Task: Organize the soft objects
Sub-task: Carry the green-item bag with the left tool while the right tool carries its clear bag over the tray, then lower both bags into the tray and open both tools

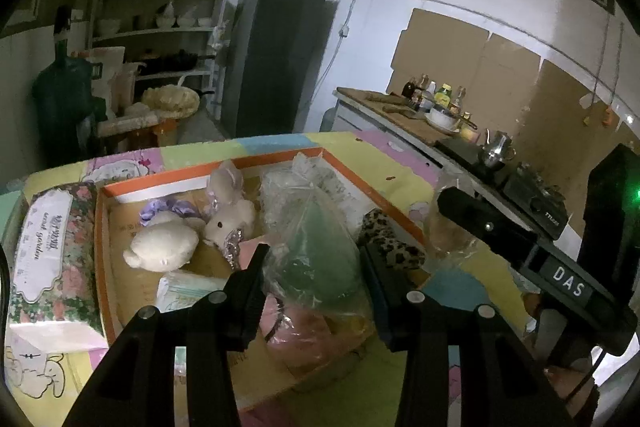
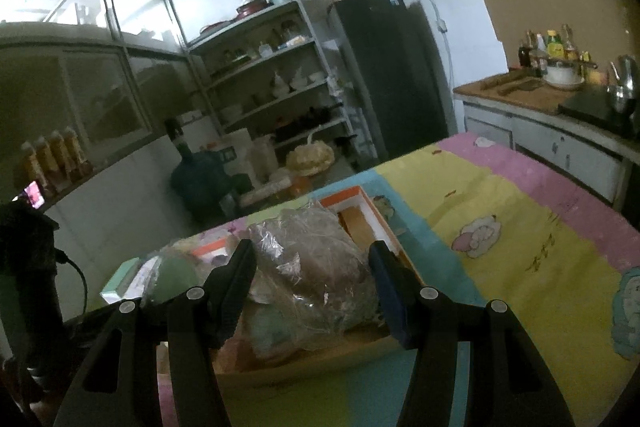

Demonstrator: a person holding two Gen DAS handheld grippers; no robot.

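An orange-rimmed cardboard box [image 1: 180,173] lies on the cartoon-print tablecloth [image 1: 404,175]. My left gripper [image 1: 314,259] is shut on a clear plastic bag [image 1: 316,235] with green and pink soft things inside, held over the box's near side. My right gripper [image 2: 314,267] is shut on a second clear bag [image 2: 316,267] of brownish stuff, over the box's [image 2: 344,197] right part. Inside the box lie a white plush [image 1: 164,247], a white rabbit plush [image 1: 232,219], a leopard-print piece [image 1: 390,239] and another filled bag [image 1: 304,179] at the back.
A floral tissue pack [image 1: 48,255] lies left of the box, a small pale packet [image 1: 180,291] inside its near corner. A counter [image 2: 520,99] with bottles, a kettle and a stove runs along the right. Shelves [image 2: 264,75] and a dark fridge [image 2: 388,67] stand beyond the table.
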